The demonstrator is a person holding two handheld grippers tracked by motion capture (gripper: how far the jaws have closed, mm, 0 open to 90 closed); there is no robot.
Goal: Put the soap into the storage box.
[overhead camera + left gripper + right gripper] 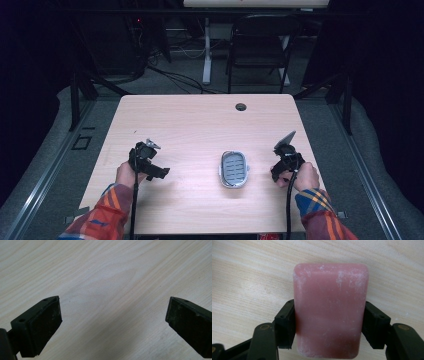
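Clamping a pink bar of soap (330, 312) across its long sides, the right gripper (329, 325) has its two black pads pressed flat against the bar, one on each flank, with the bar's far end standing proud of the jaws and its surface dusted with white residue. From the high view the same right gripper (286, 159) sits over the right part of the wooden table (200, 120), just to the right of a grey slotted soap dish (234, 169) that lies flat near the table's middle, apart from both tools. The left gripper (112, 322) has its jaws spread wide with nothing between them, bare wood grain beneath; from above, the left gripper (146, 161) rests well to the left of the dish.

The work in hand looks like carrying the bar over to the dish. To do it well, I would keep the squeeze steady but not harder, since soap is slick and may squirt out of flat pads if pinched too firmly or tilted. Travel level and low, line the bar's long axis with the dish's long axis, lower until it rests on the slotted floor inside the rim, and only then ease the jaws apart. The free left tool could steady the dish rim if it slides
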